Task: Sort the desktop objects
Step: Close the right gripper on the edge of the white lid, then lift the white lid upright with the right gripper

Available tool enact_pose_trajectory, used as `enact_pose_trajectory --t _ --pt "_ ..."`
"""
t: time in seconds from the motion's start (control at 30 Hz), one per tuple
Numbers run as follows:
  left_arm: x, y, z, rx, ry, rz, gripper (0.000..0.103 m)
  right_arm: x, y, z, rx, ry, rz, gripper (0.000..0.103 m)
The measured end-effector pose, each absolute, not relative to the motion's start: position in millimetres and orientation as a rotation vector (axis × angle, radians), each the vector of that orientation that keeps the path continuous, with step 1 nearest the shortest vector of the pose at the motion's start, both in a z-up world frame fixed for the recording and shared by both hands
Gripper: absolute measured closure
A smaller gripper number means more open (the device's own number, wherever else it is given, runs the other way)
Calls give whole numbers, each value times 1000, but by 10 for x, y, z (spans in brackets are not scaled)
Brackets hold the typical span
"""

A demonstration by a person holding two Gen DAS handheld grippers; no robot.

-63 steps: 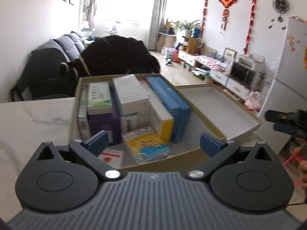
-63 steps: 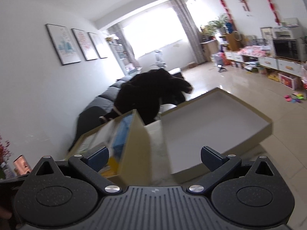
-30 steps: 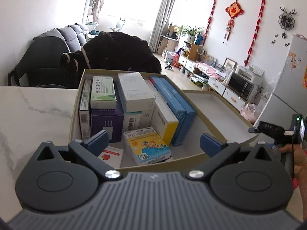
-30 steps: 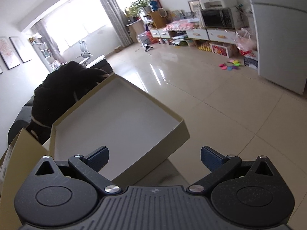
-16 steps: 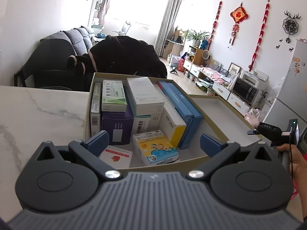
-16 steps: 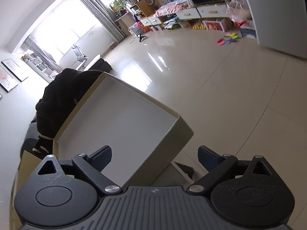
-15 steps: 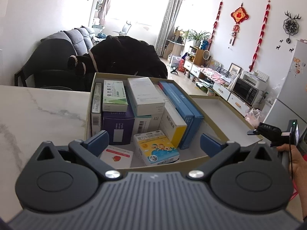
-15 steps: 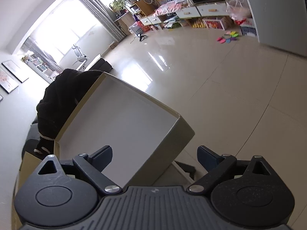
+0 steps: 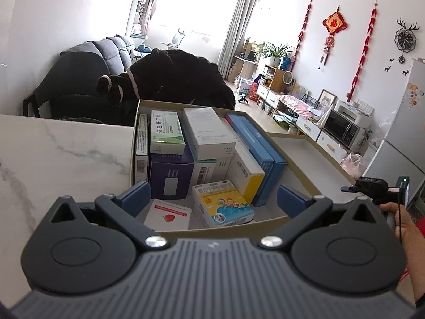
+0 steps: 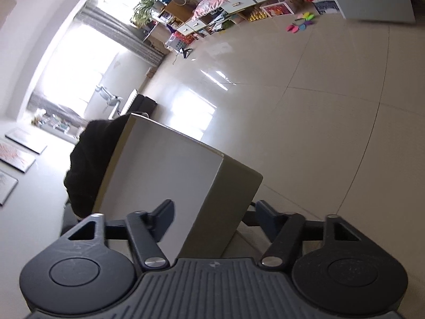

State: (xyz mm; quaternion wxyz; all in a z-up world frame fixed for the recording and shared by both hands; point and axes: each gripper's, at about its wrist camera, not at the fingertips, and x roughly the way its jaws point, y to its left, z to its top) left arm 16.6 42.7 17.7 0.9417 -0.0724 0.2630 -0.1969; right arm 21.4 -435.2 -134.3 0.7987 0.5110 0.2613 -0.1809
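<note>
Step in hand: the lid (image 10: 170, 175) is straddled at its near corner by the spread right tool (image 10: 212, 214); whether it is being taken up or set down cannot be told.
Next move: not settled by these views.
Left tool (image 9: 212, 194): spread, empty, held before the box (image 9: 212, 227).
Box: on the worktop (image 9: 61, 148), packed with medicine cartons (image 9: 207, 133).
Lid: beside the box, empty.

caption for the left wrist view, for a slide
Open left gripper hovers over a cardboard box packed with medicine cartons.
</note>
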Motion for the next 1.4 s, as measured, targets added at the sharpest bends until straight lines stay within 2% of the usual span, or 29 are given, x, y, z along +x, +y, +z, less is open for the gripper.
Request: enact_pose_trajectory --t 0.07,0.2,0.37,1.17,1.4 --pt "163 418 180 -149 536 -404 0 199 -4352 -1322 1094 544 -389 48" --pt "156 399 164 -141 542 -413 0 185 -4350 -1299 1094 523 -414 51" --pt "164 403 155 -138 546 -414 0 139 -4333 -1261 1082 501 -439 61" --pt "72 481 232 -130 525 -415 0 -24 -3669 -360 949 321 -221 61" --pt "90 496 254 -115 514 -404 0 -8 -3260 84 757 291 -166 60"
